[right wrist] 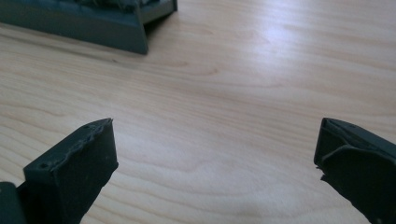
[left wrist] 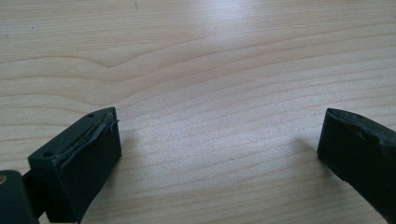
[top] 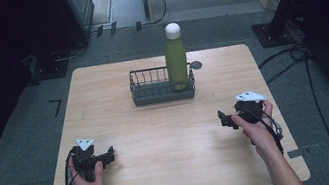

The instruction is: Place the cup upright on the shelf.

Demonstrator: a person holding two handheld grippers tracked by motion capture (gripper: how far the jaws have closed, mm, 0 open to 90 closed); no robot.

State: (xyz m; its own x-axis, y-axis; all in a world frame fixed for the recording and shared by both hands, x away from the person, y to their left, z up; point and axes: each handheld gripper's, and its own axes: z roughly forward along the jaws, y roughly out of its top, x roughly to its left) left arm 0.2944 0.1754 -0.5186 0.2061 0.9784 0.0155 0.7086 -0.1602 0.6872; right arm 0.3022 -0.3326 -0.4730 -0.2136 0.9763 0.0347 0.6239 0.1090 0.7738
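Right now both my hands rest low on the wooden table (top: pixel 170 137), forearms coming in from the near edge, each wrapped around a pair of tongs. My left gripper (top: pixel 110 155) lies near the near-left corner with its tips turned inward toward the middle of the table; its jaws stand wide apart with nothing between them, only bare wood grain under them in the left gripper view. My right gripper (top: pixel 221 117) sits toward the right edge, a little farther forward than the left, also pointing inward, jaws spread wide and holding nothing.

Well ahead of both tongs, at the far middle of the table, stands a dark wire basket (top: pixel 152 93), and a green bottle (top: pixel 177 62) with a white cap stands upright in its right end. From my right tongs the basket (right wrist: pixel 116 32) corner lies ahead and to the left, well apart.

Around the table is grey carpet (top: pixel 14 148), with dark cables (top: pixel 293 58) trailing on the right
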